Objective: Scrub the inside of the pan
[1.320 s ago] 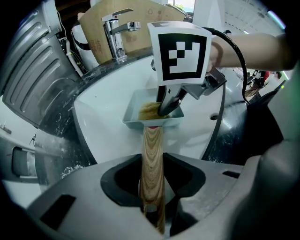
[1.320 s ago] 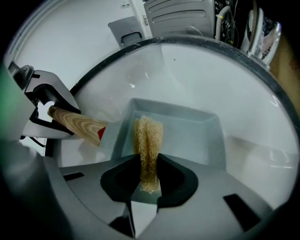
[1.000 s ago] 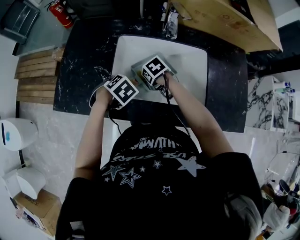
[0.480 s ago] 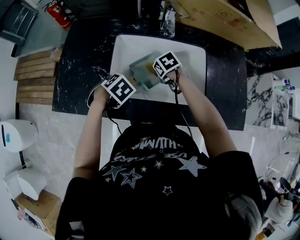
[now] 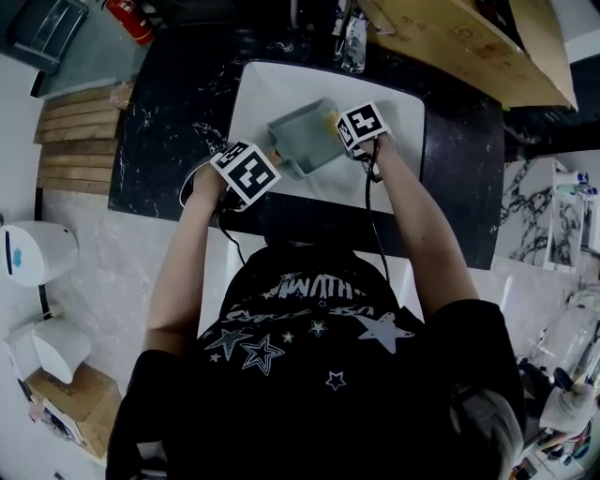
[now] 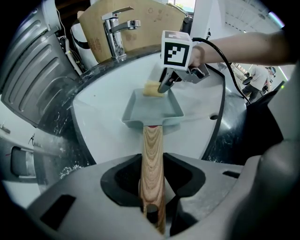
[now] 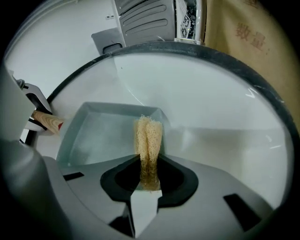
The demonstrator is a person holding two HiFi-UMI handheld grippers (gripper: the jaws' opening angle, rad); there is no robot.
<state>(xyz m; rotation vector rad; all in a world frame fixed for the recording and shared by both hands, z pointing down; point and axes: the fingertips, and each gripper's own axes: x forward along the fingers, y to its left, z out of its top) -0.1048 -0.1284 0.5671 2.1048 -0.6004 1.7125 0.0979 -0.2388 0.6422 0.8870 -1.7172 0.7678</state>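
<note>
The left claw [image 6: 152,180] clamps the wooden handle [image 6: 153,145] of the pan [image 6: 152,110]; the right claw [image 7: 149,173] pinches a yellow sponge [image 7: 148,138] at its rim.

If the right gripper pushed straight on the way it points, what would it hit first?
Probably the pan, near its corner wall, with the held sponge touching first; depth unclear.

**Around my sink**

A white, rounded ceramic sink basin [image 5: 281,89] sits in a black marble counter with white veins [image 5: 159,141]. A chrome lever tap [image 6: 119,28] stands at its far rim, with a clear plastic bottle [image 5: 353,42] near it. A big brown cardboard box [image 5: 469,47] lies at the far right. To my left I see a slatted wooden pallet [image 5: 80,141], a red fire extinguisher [image 5: 131,9] and a grey ribbed plastic tray [image 5: 47,33]. Nearer me stands a white rounded bin [image 5: 33,267].
</note>
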